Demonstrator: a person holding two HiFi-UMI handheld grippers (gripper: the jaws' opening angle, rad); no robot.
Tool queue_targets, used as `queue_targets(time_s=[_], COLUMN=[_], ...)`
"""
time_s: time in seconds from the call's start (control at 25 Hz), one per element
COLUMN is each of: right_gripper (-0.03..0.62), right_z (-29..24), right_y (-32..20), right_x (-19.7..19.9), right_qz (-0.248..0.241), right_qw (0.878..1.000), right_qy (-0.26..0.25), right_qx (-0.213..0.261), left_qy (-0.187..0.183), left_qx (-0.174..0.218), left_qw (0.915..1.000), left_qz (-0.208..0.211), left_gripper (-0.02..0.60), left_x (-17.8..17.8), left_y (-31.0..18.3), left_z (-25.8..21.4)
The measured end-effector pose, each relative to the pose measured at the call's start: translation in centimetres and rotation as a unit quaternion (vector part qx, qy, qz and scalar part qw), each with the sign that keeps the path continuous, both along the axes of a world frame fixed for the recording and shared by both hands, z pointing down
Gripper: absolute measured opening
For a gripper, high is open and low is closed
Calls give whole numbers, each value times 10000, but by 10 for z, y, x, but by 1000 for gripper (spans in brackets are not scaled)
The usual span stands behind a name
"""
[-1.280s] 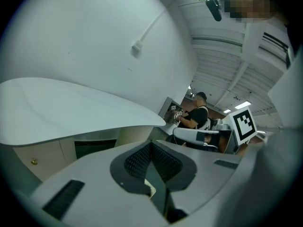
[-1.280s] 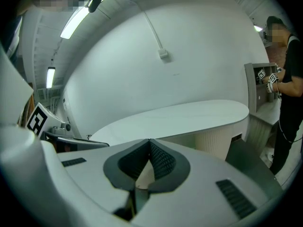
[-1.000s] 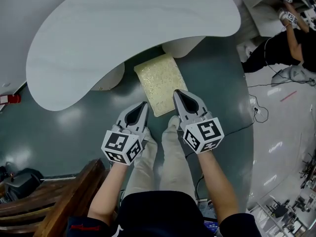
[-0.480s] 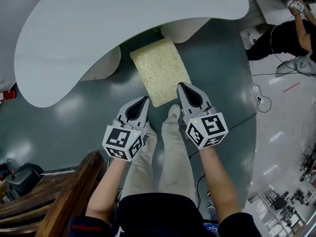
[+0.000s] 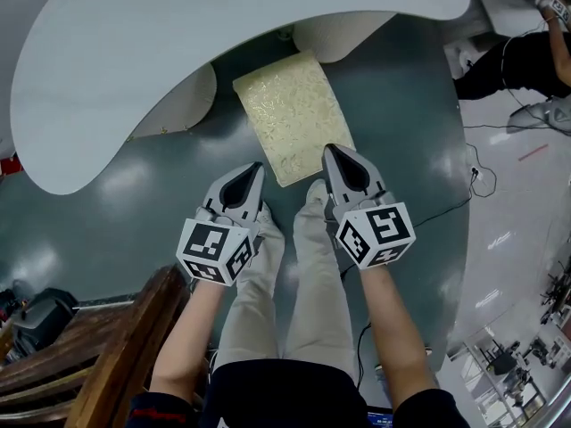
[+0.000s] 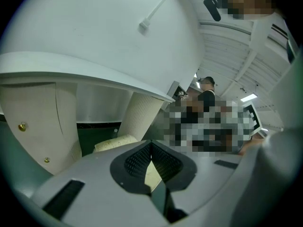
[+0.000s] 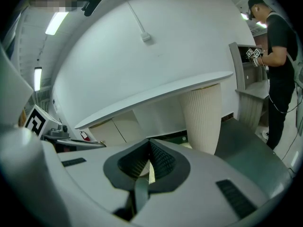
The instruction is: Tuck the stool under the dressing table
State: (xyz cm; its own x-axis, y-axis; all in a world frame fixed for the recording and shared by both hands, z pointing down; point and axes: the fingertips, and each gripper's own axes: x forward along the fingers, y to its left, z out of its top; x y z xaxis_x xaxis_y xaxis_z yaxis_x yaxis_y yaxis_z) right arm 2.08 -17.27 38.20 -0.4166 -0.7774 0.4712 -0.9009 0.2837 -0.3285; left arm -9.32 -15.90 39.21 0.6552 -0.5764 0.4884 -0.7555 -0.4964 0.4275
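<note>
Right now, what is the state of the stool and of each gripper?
Stool: upright, not tucked in; most of its seat lies out in front of the dressing table.
Left gripper: jaws together, holding nothing.
Right gripper: jaws together, holding nothing.

Camera layout: one overhead, two low.
The head view looks steeply down on the dressing table and stool. Each gripper view sits low, just behind its own jaws, facing forward at the table's underside. All three share the ribbed pedestal.
</note>
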Motion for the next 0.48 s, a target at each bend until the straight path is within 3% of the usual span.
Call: queue_targets(time_s=[0.48], right_gripper=[12], right_z=[43], right_y=[10], right_x=[-2], right_qz=[-79], right_qw=[9996], right_qy=[-53], right_qx=[-255], left_qy=[16], left_qx=[-292], left_qw=[9995], left_qz=[95], left_gripper=[12], left_x=[16], left_y=[3], left_z=[43])
